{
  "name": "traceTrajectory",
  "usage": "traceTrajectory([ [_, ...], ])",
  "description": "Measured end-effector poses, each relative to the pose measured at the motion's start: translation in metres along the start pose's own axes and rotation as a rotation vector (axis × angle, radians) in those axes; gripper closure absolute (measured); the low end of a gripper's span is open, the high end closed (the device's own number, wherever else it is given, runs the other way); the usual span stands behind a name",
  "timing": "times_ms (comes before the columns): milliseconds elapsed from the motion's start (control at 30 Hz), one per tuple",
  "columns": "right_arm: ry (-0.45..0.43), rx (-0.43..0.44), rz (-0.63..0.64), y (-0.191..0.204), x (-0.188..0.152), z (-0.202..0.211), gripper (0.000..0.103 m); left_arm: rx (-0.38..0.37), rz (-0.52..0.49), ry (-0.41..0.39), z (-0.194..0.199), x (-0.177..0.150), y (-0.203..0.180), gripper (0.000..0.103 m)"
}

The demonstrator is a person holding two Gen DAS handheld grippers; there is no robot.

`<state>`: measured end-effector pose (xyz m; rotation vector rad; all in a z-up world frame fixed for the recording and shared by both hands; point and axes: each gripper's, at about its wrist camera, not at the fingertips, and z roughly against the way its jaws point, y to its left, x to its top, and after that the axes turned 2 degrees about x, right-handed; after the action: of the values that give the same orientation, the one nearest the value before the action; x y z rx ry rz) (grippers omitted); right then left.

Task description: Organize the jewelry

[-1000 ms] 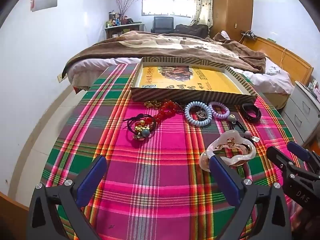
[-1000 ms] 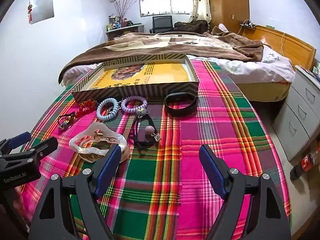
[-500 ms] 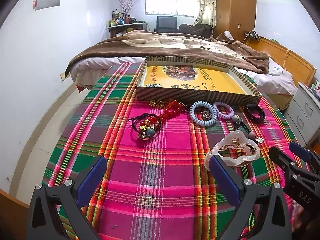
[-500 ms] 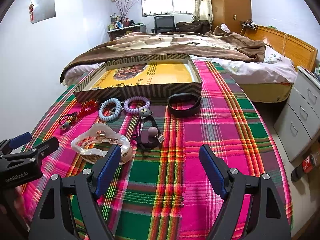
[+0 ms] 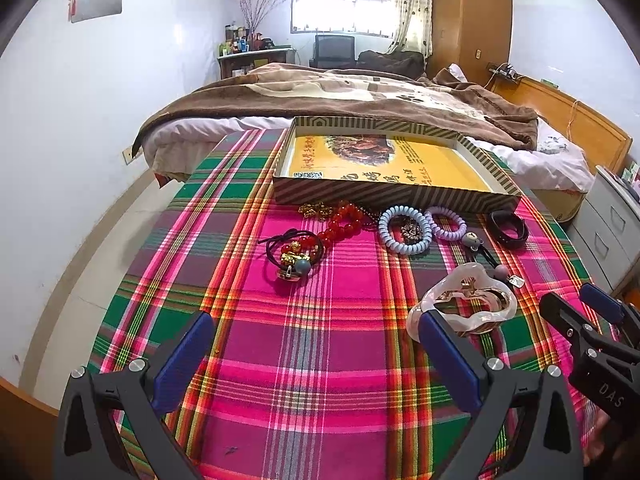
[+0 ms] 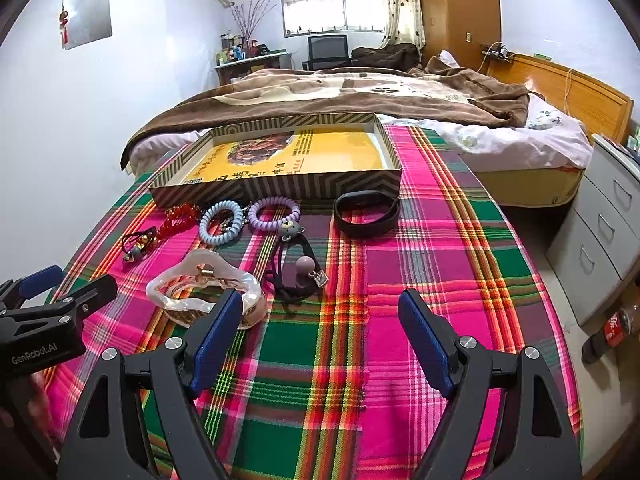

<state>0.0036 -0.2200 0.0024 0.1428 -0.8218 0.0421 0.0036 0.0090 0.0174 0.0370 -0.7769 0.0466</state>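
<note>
Jewelry lies on a plaid cloth in front of a striped shallow box (image 5: 396, 196) (image 6: 280, 192) with a yellow bottom. From the left there are a black hair tie with gold charms (image 5: 292, 254), red beads (image 5: 342, 224), a blue coil bracelet (image 5: 404, 230) (image 6: 221, 222), a purple coil bracelet (image 5: 446, 224) (image 6: 274, 214) and a black band (image 5: 508, 228) (image 6: 366, 214). A pearly white hair claw (image 5: 466, 304) (image 6: 200, 290) lies nearest. A black hair tie with a pink bead (image 6: 298, 274) lies beside it. My left gripper (image 5: 312, 352) and my right gripper (image 6: 320, 332) are open and empty.
A bed with a brown blanket (image 5: 340, 96) stands behind the table. Grey drawers (image 6: 600, 232) and a cola bottle (image 6: 610, 330) on the floor are at the right. The white wall (image 5: 60, 140) is at the left.
Both grippers have drifted slightly, so the jewelry and box shift a little in both views. Both stay open and nothing on the cloth has moved.
</note>
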Motion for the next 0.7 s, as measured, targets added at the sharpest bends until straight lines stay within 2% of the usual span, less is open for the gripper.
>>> traceTrajectory([
  [700,0.004,0.0,-0.004,-0.0016,-0.0003,-0.0003,0.023,-0.001,-0.008,-0.005,0.0047,0.0,-0.0011,0.0],
])
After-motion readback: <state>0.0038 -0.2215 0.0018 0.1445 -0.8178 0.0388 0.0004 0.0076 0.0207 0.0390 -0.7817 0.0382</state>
